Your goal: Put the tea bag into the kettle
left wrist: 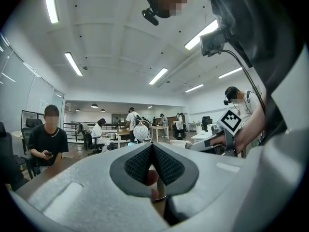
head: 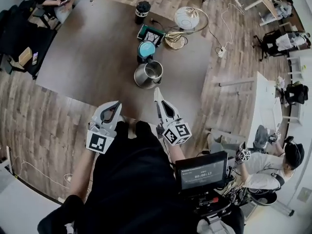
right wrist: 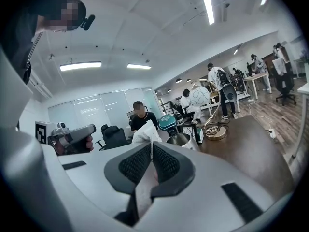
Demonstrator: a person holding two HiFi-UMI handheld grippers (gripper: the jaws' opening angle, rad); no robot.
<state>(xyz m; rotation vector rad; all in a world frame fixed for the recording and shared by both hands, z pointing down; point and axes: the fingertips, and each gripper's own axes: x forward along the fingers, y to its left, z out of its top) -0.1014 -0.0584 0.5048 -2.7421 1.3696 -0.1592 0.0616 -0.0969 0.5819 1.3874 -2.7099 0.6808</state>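
Head view: open-topped kettle point(head: 148, 74) at centre of the bench point(head: 87, 57). The right hand-held gripper point(head: 157, 92) points at it from just below; the left hand-held gripper point(head: 116, 107) sits lower left.
Left gripper view: pads together, nothing gripped.
Right gripper view: jaws clenched on the tea bag point(right wrist: 145, 133). Judged light, limp and tearable, so pinch an edge gently.

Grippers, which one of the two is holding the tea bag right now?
The right gripper: a white tea bag is pinched between its jaws and sticks up past the tips. The left gripper has its jaws together with no tea bag.
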